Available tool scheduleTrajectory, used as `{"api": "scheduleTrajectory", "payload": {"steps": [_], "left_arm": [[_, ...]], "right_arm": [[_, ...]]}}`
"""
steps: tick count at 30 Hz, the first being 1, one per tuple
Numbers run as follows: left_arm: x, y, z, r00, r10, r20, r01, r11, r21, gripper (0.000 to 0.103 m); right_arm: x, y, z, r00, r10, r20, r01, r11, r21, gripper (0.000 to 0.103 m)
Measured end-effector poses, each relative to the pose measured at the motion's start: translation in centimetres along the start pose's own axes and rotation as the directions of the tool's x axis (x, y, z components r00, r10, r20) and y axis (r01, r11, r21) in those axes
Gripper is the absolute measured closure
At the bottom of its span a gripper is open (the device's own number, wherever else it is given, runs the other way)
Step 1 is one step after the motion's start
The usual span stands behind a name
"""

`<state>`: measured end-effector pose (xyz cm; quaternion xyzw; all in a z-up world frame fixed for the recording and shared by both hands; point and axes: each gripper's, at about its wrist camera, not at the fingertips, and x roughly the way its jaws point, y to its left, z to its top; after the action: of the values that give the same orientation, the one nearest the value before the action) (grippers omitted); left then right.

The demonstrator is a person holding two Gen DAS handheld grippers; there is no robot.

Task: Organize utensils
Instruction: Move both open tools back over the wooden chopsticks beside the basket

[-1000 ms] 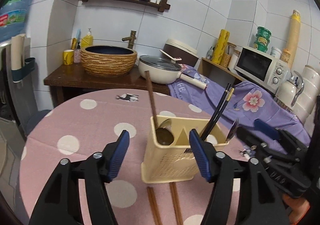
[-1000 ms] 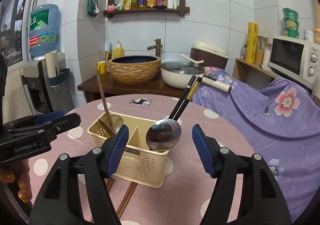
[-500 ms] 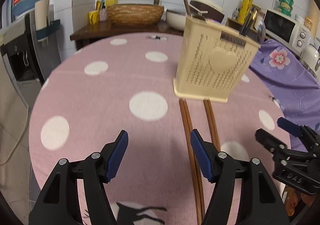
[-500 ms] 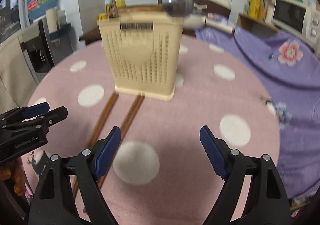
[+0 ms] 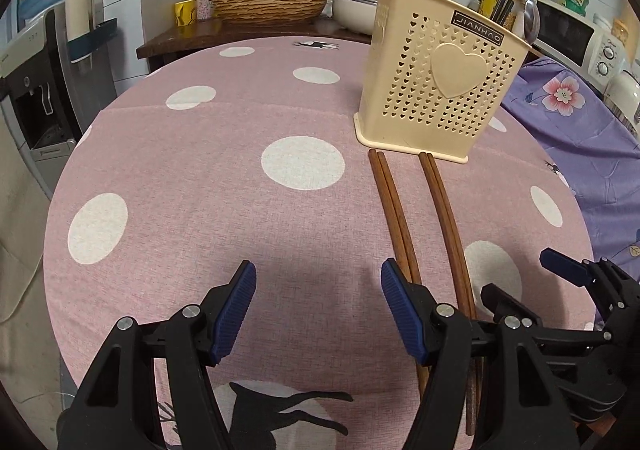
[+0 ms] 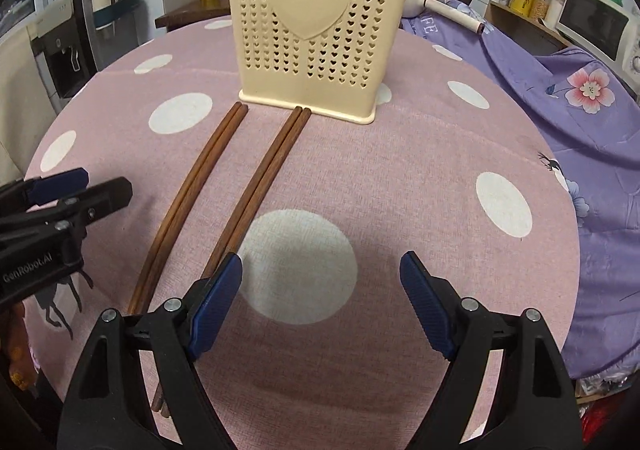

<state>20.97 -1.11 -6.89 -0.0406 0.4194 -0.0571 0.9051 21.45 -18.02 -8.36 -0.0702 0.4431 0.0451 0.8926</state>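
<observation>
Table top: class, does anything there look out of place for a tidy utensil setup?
Yes. Two pairs of brown chopsticks lie flat on the pink cloth, their far ends at the foot of the cream holder, while other utensils stand inside it. Both grippers are open and empty.

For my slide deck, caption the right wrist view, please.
Open right gripper above pink tablecloth, beside two chopstick pairs fronting cream utensil holder.
</observation>
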Motion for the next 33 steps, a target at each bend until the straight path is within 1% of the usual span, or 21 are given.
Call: {"api": "scheduleTrajectory", "payload": {"steps": [3,8,13,21,27,33], "left_arm": [[0.0,0.3,0.0,1.0,-0.007,-0.001,0.007,1.0,-0.01,0.039],[0.0,0.3,-0.1,1.0,-0.017,-0.003,0.017,1.0,-0.009,0.039],[0.0,0.2,-0.2,1.0,-0.028,-0.004,0.028,1.0,-0.004,0.038],[0.3,0.4,-0.3,0.999,-0.034,-0.013,0.034,0.999,-0.011,0.038],[0.3,0.4,-0.2,0.999,-0.029,-0.015,0.029,1.0,-0.009,0.038],[0.3,0.5,-0.2,0.999,-0.029,-0.014,0.029,1.0,-0.01,0.038]], "right_arm": [[0.4,0.4,-0.1,1.0,-0.02,-0.013,0.02,1.0,-0.016,0.022],[0.4,0.7,-0.2,0.999,-0.039,-0.007,0.039,0.999,-0.032,0.022],[0.4,0.9,0.1,0.997,-0.075,-0.003,0.074,0.996,-0.053,0.022],[0.5,0.3,0.1,0.997,-0.082,-0.005,0.082,0.996,-0.035,0.022],[0.5,-0.8,0.1,0.992,-0.125,-0.009,0.125,0.992,-0.008,0.022],[-0.1,-0.7,0.2,0.999,-0.047,0.018,0.047,0.999,0.012,0.022]]}}
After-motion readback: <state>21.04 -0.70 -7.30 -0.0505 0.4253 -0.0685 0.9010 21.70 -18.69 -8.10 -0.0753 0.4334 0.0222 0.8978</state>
